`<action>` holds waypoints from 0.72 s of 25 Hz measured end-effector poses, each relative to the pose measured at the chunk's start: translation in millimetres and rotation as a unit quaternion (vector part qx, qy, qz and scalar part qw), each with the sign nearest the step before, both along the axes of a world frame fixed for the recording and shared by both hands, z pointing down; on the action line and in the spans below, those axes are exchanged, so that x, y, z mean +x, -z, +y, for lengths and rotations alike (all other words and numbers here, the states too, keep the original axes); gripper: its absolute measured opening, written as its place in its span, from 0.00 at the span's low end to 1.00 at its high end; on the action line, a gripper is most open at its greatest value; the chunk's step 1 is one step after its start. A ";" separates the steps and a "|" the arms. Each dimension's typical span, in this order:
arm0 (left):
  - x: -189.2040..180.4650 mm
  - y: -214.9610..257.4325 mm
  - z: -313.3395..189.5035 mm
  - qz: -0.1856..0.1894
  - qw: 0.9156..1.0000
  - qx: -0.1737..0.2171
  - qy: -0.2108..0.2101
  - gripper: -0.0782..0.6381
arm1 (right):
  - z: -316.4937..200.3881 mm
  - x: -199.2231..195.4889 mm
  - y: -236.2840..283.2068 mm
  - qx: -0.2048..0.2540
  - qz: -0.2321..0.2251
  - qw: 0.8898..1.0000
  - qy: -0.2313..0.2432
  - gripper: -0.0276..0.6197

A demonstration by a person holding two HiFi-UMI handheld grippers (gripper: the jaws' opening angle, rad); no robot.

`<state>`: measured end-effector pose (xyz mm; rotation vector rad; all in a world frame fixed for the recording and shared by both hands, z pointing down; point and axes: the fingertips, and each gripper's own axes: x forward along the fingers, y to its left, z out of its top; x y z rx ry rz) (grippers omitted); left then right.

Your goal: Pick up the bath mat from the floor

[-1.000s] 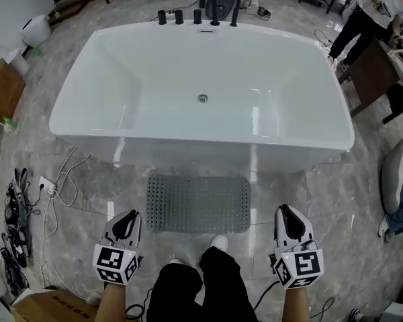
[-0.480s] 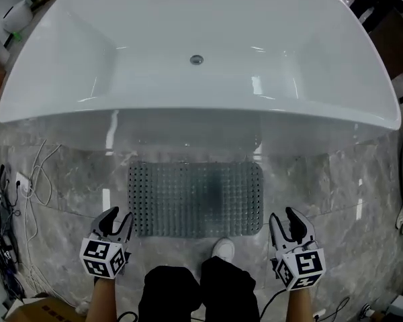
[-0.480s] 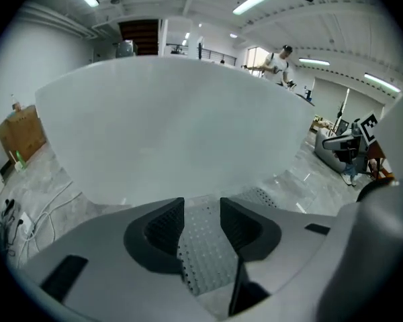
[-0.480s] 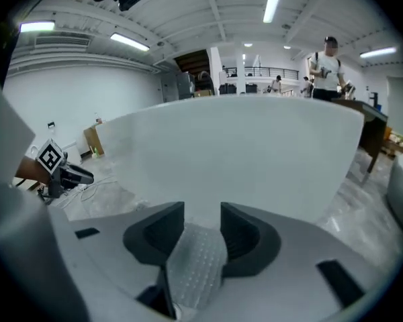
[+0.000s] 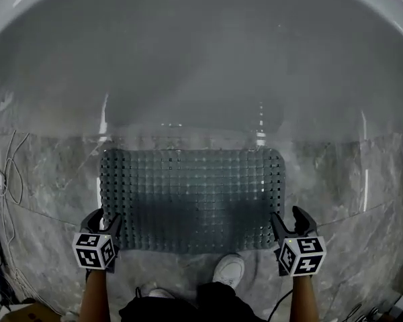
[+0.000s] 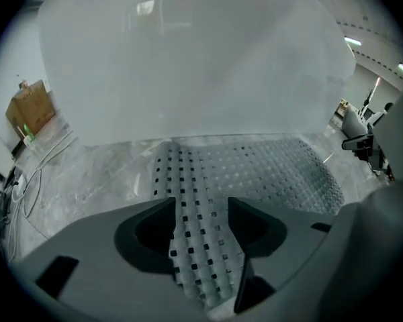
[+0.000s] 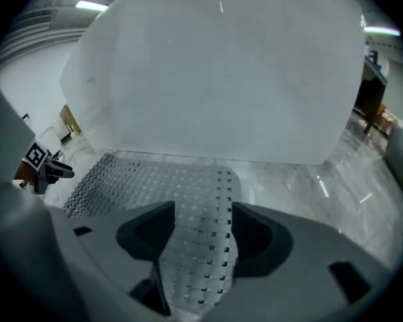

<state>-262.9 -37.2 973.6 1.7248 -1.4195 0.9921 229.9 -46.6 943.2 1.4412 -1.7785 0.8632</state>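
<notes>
A grey perforated bath mat (image 5: 191,196) lies flat on the marble floor against the white bathtub (image 5: 201,59). My left gripper (image 5: 102,220) hovers low at the mat's near left corner. In the left gripper view its jaws (image 6: 200,210) are opening, with the mat's left edge (image 6: 188,200) showing between them, untouched by the pads. My right gripper (image 5: 293,219) is at the near right corner. Its jaws (image 7: 203,213) are opening too, and the mat's right edge (image 7: 201,240) shows between them without contact.
The tub's wall (image 6: 188,59) rises right behind the mat. A person's white shoe (image 5: 228,270) stands just in front of the mat's near edge. Cables (image 5: 7,173) trail over the floor at the left. A cardboard box (image 6: 30,109) sits far left.
The head view has dropped closer to the floor. Both grippers moved forward and down to the mat's near corners, and their jaws went from shut to open.
</notes>
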 end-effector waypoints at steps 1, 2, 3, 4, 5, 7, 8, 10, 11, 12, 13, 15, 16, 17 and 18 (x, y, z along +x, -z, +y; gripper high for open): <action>-5.6 -15.0 0.4 -0.008 1.000 -0.006 0.001 0.44 | 0.0 3.5 -17.3 -0.009 0.002 1.000 -0.003 0.44; -11.6 -27.4 1.2 -0.016 1.000 -0.010 0.003 0.44 | 0.7 7.2 -32.9 -0.018 0.007 1.000 -0.005 0.45; -18.3 -38.3 2.5 -0.025 1.000 -0.014 0.007 0.44 | 1.2 11.1 -46.9 -0.026 0.015 1.000 -0.004 0.46; -25.1 -48.2 4.3 -0.032 0.999 -0.019 0.011 0.45 | 1.7 14.9 -59.4 -0.033 0.022 0.999 -0.005 0.46; -31.3 -57.6 6.2 -0.037 0.999 -0.024 0.016 0.46 | 2.1 18.9 -70.8 -0.039 0.027 0.999 -0.007 0.46; -40.9 -73.5 8.1 -0.040 0.998 -0.034 0.027 0.48 | 2.3 26.0 -91.9 -0.054 0.030 0.998 -0.013 0.47; -44.7 -79.2 8.4 -0.040 0.998 -0.037 0.032 0.49 | 2.6 27.7 -101.7 -0.064 0.028 0.997 -0.014 0.47; -49.5 -86.4 8.3 -0.043 0.998 -0.041 0.034 0.52 | 4.3 28.3 -118.2 -0.084 0.024 0.996 -0.015 0.48; -50.1 -88.7 7.7 -0.047 0.997 -0.043 0.031 0.52 | 4.9 28.5 -124.5 -0.093 0.024 0.995 -0.016 0.49; -50.2 -90.6 7.1 -0.051 0.997 -0.044 0.028 0.52 | 5.1 28.9 -128.8 -0.098 0.023 0.995 -0.017 0.49; -50.4 -92.1 6.6 -0.055 0.997 -0.045 0.025 0.53 | 5.0 29.4 -131.2 -0.101 0.022 0.995 -0.018 0.49; -52.9 -93.5 6.1 -0.064 0.997 -0.048 0.021 0.56 | 4.9 30.2 -132.6 -0.101 0.020 0.995 -0.018 0.50; -54.4 -94.1 6.0 -0.064 0.996 -0.051 0.019 0.60 | 4.6 30.6 -132.8 -0.101 0.020 0.995 -0.017 0.50; -55.5 -95.2 5.9 -0.061 0.996 -0.054 0.017 0.60 | 4.4 31.3 -133.0 -0.103 0.022 0.994 -0.017 0.51; -56.5 -96.4 5.4 -0.057 0.997 -0.058 0.016 0.60 | 4.1 32.6 -133.2 -0.105 0.026 0.994 -0.019 0.51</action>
